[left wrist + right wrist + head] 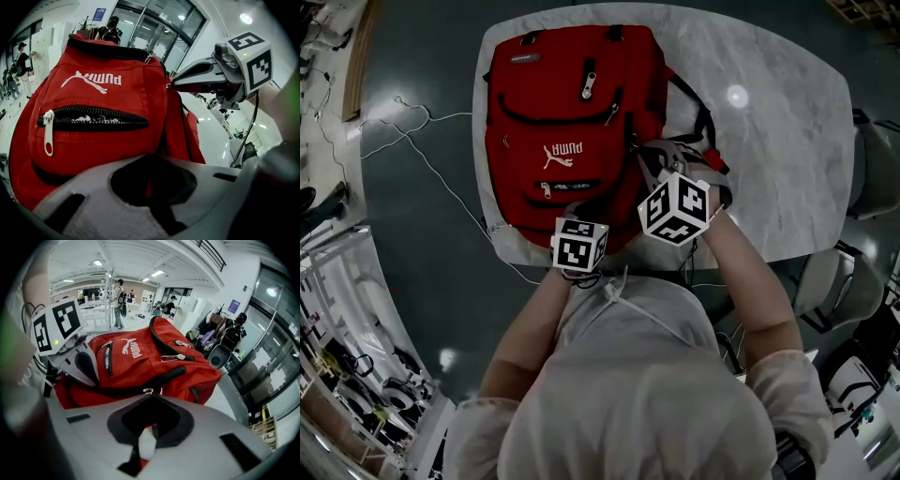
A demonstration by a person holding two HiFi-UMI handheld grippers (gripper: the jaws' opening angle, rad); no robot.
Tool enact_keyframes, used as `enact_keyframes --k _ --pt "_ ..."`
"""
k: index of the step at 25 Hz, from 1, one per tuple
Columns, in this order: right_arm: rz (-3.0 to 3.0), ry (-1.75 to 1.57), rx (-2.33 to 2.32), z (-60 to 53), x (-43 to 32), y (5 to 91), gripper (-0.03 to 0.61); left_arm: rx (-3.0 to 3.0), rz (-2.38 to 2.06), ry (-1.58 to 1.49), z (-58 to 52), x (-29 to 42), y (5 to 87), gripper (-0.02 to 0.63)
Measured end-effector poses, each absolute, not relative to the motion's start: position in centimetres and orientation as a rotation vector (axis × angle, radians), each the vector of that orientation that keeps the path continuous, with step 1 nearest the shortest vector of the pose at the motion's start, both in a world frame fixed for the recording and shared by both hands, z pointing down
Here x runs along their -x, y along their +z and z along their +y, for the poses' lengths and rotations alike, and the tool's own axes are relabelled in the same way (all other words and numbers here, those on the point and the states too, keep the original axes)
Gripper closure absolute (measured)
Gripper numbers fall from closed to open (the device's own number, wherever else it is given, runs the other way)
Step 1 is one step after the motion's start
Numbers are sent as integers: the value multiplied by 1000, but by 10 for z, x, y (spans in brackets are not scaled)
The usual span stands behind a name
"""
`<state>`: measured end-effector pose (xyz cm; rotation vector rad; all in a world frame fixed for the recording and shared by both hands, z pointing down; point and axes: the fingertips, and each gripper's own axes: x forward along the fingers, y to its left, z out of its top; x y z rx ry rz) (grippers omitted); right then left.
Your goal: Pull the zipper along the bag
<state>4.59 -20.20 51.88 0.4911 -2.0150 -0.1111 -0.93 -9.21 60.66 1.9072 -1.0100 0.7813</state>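
Note:
A red backpack [562, 122] lies on the marble table [787, 141], its bottom end toward me. My left gripper [577, 214] is at that bottom edge, and its jaws [150, 187] are shut on a fold of red fabric. The right gripper [642, 152] is at the bag's right side. Its jaws [145, 446] are shut on a pale zipper pull, just behind the metal slider [148, 391] of a long black zipper [164, 376]. The front pocket zipper [93, 123] with its white pull [48, 133] lies untouched.
The bag's black straps [698, 117] trail off to the right on the table. Thin cables [422, 141] run over the dark floor at left. Chairs [872, 169] stand beside the table's right edge. People stand far off in the hall.

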Motion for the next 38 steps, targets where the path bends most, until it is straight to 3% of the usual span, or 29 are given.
enact_keyframes --k 18,31,38 --pt "-2011 -234 -566 -260 -49 490 551 -1881 -969 784 -92 9 608 595" --pt "-2038 -117 -547 -258 -50 506 549 -1904 -952 794 -90 9 608 595" --pt "-2063 -65 -657 -265 -57 504 509 -1910 -946 784 -91 9 610 595"
